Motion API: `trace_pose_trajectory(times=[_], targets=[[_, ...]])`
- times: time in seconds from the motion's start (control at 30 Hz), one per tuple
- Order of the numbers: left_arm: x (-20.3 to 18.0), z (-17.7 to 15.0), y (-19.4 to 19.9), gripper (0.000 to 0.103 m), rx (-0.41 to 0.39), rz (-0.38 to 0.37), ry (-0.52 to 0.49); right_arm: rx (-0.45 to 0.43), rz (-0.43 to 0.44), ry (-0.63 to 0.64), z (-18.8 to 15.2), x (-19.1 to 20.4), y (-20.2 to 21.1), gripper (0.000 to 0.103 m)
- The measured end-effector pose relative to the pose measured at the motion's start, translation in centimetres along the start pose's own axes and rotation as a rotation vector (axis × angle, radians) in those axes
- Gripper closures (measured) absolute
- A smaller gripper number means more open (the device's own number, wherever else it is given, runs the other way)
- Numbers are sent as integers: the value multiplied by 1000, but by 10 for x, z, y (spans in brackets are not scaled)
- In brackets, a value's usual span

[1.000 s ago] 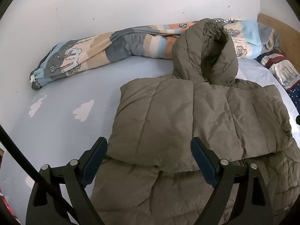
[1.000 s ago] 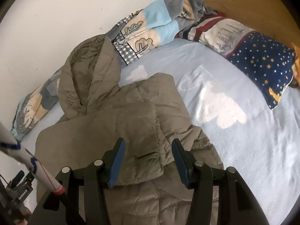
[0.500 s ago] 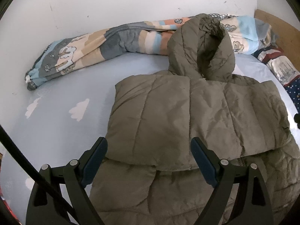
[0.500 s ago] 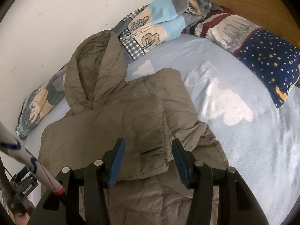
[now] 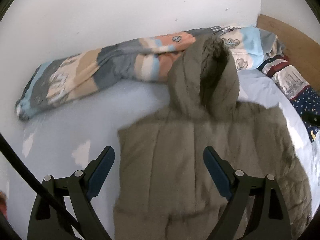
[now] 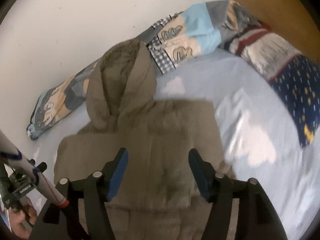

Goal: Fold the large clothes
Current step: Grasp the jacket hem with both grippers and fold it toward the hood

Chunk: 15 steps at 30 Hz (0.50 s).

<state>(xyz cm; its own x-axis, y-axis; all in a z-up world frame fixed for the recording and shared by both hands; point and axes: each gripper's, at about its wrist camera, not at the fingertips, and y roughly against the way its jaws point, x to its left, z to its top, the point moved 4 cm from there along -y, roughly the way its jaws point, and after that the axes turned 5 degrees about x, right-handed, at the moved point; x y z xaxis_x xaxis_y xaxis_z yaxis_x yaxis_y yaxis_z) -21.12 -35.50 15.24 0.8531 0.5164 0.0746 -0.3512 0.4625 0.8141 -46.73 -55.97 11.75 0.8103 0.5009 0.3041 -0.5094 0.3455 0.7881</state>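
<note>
An olive-green hooded puffer jacket [image 5: 200,150] lies on the pale blue bed sheet [image 5: 66,132], its sleeves folded in over its body and the hood [image 5: 202,80] pointing toward the wall. My left gripper [image 5: 159,156] hovers open above the jacket's left part, nothing between its pads. In the right wrist view the same jacket [image 6: 160,132] fills the middle. My right gripper [image 6: 157,158] hangs above its right part with the jaws opening and nothing gripped. Both views are motion-blurred.
A rolled patterned blanket [image 5: 96,76] runs along the white wall behind the hood. A starry navy pillow [image 6: 300,92] and a wooden headboard [image 6: 266,8] lie to the right. A person's hand [image 6: 20,218] holds the other gripper's handle at lower left of the right wrist view.
Both grippers have risen and pulled back from the jacket, so more of it shows. The right gripper's jaws have spread wider. The left jaws kept their width.
</note>
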Motion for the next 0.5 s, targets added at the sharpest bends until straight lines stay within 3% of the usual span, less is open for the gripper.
trace_pose_trajectory(times=[0.1,0.27,0.5], targets=[[-10,54,-19,13,26,-35,-27,11,15,-20,51,4,-10,32],[-41,140,-76,13,53,-22,-64,39,29,14,135,17,-58,26],[-70,217,-144,13,20,-18,-11,16,3,-28,221,13,-155,25]])
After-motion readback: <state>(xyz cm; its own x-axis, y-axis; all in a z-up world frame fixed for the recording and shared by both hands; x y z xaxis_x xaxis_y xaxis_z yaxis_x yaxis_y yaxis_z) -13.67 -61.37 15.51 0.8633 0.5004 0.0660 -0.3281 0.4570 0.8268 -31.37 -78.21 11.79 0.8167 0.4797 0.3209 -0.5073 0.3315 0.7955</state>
